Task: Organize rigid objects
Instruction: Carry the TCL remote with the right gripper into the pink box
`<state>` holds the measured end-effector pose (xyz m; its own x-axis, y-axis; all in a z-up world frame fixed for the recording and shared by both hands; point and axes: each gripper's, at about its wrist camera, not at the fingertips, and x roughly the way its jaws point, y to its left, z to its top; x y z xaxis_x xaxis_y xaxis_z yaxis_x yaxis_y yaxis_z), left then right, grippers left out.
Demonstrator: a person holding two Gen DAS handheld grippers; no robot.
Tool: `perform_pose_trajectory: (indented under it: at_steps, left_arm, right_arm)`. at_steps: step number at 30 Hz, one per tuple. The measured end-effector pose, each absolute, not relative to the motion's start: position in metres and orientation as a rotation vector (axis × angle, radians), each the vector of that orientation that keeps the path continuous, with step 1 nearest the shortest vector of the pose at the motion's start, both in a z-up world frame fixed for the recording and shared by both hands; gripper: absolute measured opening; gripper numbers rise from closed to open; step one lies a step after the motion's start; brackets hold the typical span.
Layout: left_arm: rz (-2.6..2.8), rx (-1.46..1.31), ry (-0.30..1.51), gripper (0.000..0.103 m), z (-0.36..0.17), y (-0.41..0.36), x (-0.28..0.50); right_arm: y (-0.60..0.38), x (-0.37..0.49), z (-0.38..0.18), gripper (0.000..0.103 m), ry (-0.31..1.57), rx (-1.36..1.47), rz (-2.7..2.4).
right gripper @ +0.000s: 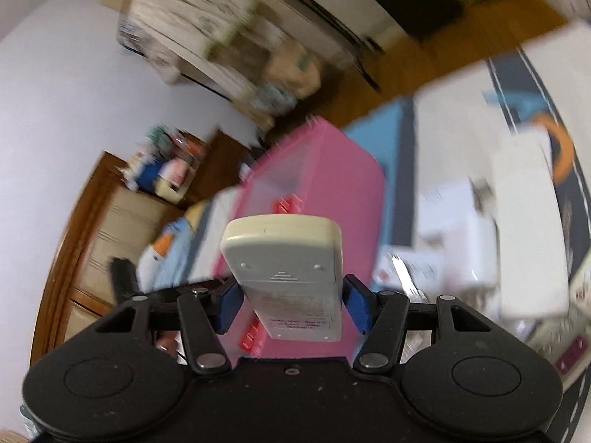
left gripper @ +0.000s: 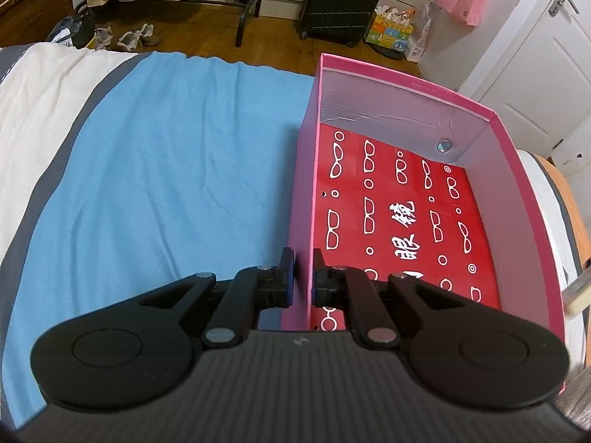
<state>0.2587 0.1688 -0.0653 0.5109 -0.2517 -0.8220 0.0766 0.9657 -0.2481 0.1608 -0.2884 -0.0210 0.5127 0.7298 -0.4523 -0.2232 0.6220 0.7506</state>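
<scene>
Mostly blurred: right gripper (right gripper: 291, 302) w/ remote (right gripper: 282, 258), bkgd unreadable.

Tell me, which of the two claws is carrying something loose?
The right claw: a cream remote sits between its blue pads. The left claw only pinches the pink box wall.

1. The box (left gripper: 406, 199) stands on the bed (left gripper: 55, 118), to the right of the towel (left gripper: 166, 155).
2. The left gripper (left gripper: 303, 277) clamps the near left wall of the box.
3. The remote (right gripper: 284, 277) sits between the fingers of the right gripper (right gripper: 291, 306), in front of the box (right gripper: 321, 170).
4. Behind the bed, a suitcase (left gripper: 343, 0) stands on the floor.
</scene>
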Motion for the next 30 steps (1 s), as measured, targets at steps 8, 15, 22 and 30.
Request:
perform_pose_trajectory:
  at_steps: [8,15,22,30]
  left_arm:
    - [-0.198,-0.194,1.021,0.008,-0.066,0.168,0.259]
    - [-0.207,-0.214,1.018,0.009,-0.068,0.171,0.259]
    - [-0.224,-0.245,1.021,0.01,-0.07,0.177,0.26]
    - [-0.231,-0.252,1.028,0.011,-0.071,0.179,0.262]
  right_arm:
    - [-0.229,0.192,0.014,0.064,0.834,0.591,0.723]
    - [-0.145,0.258,-0.011,0.064,0.894,0.456,0.666]
    - [-0.085,0.271,-0.032,0.064,0.934,0.126,0.575]
    - [-0.079,0.228,-0.039,0.06,1.143,-0.151,0.606]
